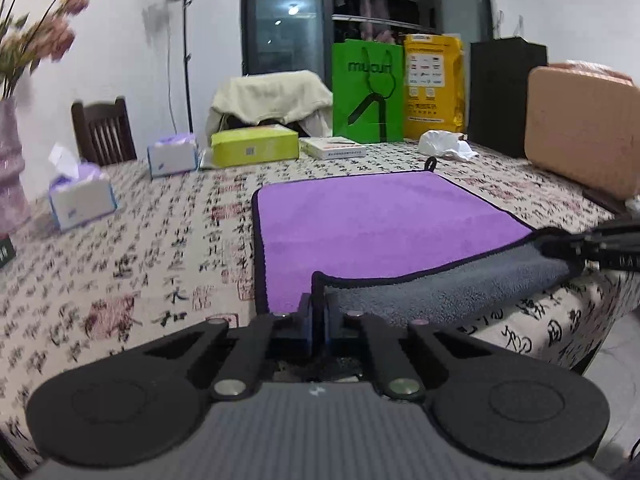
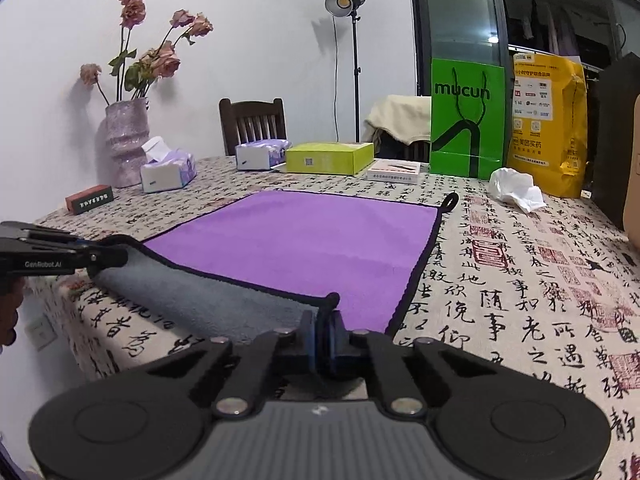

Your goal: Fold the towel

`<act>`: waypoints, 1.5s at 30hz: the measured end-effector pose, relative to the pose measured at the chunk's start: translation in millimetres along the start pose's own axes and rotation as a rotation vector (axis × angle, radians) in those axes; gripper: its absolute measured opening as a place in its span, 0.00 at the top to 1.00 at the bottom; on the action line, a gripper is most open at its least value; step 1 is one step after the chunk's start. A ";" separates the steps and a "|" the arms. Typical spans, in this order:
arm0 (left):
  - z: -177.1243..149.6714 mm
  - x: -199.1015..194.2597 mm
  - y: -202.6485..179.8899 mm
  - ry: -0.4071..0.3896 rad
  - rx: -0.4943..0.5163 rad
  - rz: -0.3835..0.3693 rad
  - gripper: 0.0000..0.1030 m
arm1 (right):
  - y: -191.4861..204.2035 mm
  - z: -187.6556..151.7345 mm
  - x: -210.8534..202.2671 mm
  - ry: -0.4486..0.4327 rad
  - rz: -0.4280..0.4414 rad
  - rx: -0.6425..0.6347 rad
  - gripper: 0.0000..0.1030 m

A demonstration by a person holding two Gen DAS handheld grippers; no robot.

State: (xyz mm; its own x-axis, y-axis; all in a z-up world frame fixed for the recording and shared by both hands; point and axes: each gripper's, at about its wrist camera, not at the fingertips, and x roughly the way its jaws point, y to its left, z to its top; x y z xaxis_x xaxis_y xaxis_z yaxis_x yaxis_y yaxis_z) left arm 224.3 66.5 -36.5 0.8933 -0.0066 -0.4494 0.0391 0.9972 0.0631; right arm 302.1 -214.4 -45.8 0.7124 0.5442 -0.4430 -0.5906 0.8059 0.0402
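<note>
A purple towel with a dark border and a grey underside lies on the patterned tablecloth; it also shows in the right wrist view. Its near edge is lifted and turned over, showing the grey side. My left gripper is shut on the near left corner of the towel. My right gripper is shut on the near right corner. Each gripper shows in the other's view: the right one, the left one. A hanging loop sticks out at the far right corner.
On the table's far side stand two tissue packs, a yellow-green box, a flat white box, a green bag, a yellow bag, crumpled white paper, and a vase of flowers. A tan case stands right.
</note>
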 end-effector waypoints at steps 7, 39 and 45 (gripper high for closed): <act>5.1 -2.8 -1.4 -0.023 0.017 0.011 0.95 | -2.7 3.1 -2.3 -0.012 -0.010 0.009 0.97; 61.6 54.3 12.2 -0.065 0.076 0.041 0.95 | -30.3 59.4 48.4 -0.018 -0.057 -0.012 0.97; 69.8 69.0 17.8 -0.055 0.078 0.041 0.95 | -38.4 71.9 63.0 -0.010 -0.054 -0.010 0.97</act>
State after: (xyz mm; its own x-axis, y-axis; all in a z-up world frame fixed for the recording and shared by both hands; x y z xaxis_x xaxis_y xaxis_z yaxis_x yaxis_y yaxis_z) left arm 317.9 78.7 -4.2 0.9179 0.0275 -0.3958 0.0353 0.9880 0.1505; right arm 396.9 -194.4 -10.9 0.7472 0.5025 -0.4349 -0.5550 0.8318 0.0077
